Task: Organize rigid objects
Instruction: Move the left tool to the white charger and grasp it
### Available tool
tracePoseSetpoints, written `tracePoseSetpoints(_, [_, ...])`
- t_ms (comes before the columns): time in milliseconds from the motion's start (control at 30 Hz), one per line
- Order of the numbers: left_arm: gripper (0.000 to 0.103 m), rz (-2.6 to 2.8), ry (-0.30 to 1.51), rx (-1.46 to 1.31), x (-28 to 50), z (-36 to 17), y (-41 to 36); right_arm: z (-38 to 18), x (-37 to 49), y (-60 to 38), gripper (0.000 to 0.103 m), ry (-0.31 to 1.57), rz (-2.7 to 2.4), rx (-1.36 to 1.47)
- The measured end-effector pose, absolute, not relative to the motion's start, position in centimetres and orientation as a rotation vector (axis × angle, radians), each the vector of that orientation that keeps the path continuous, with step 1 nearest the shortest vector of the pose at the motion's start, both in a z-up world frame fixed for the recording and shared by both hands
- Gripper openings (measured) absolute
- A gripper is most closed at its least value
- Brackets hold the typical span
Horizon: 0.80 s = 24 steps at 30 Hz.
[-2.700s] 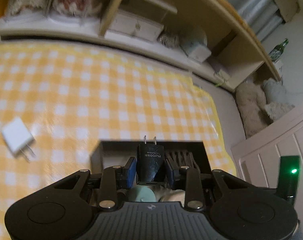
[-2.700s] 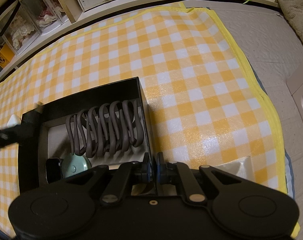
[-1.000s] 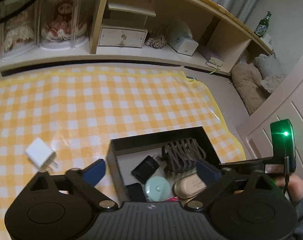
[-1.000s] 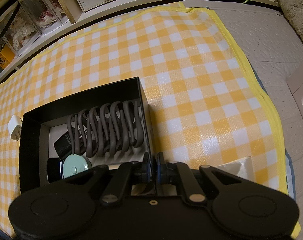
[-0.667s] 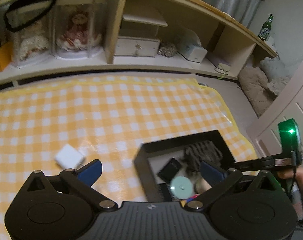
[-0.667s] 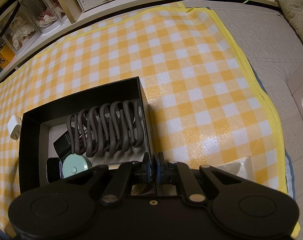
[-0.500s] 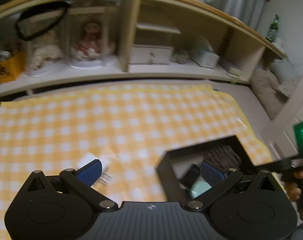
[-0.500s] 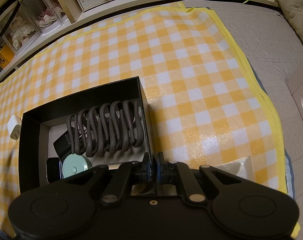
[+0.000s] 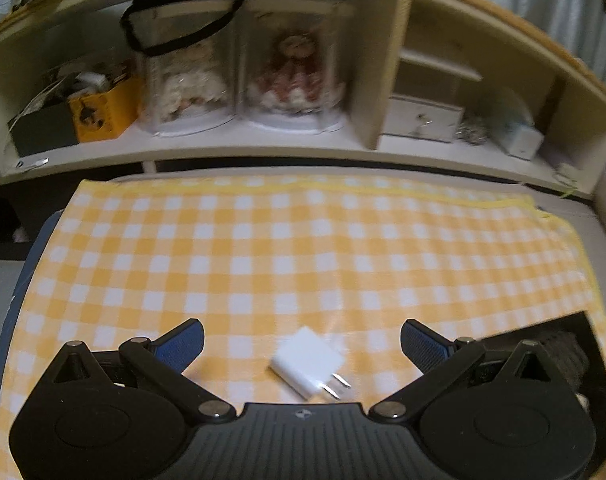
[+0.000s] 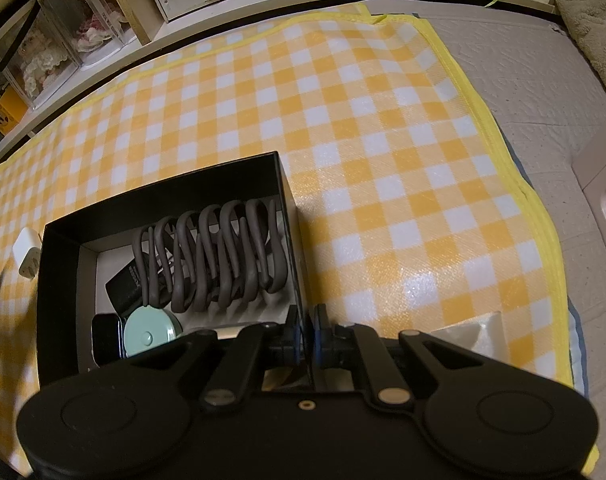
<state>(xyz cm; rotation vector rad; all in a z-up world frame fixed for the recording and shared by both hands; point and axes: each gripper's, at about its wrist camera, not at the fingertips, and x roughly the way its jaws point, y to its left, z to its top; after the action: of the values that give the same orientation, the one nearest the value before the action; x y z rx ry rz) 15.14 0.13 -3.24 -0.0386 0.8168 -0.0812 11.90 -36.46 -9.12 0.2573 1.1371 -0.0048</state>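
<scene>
Charger (image 9: 306,361) on cloth (image 9: 263,248), left of box (image 10: 59,280).

White plug adapter (image 9: 307,362) flat on the checked cloth, prongs toward the black box (image 10: 167,196), just beside its wall. Box open-topped; inside lie a brown coiled rack (image 10: 215,250), black charger (image 10: 124,286), mint round case (image 10: 149,330).

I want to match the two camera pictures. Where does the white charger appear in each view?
Left wrist view: white charger lies low in the centre, on the cloth between the open fingers of the left gripper.
Right wrist view: white charger lies at the far left, beside the box's left wall.
Shared landmark: black box, at the right edge in the left wrist view.
</scene>
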Motion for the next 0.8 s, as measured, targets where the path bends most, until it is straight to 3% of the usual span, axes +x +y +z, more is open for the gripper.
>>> tracePoseSetpoints(400, [0.103,-0.023,0.882,0.016,17.3,-8.4,-0.7,-9.4,11.7,-36.6,0.007,1.142,-0.003,0.256])
tracePoseSetpoints(800, [0.103,0.042,1.029,-0.032,15.9,-9.2,1.9,-9.4,11.7,-36.7,0.007,1.144,-0.003,0.255])
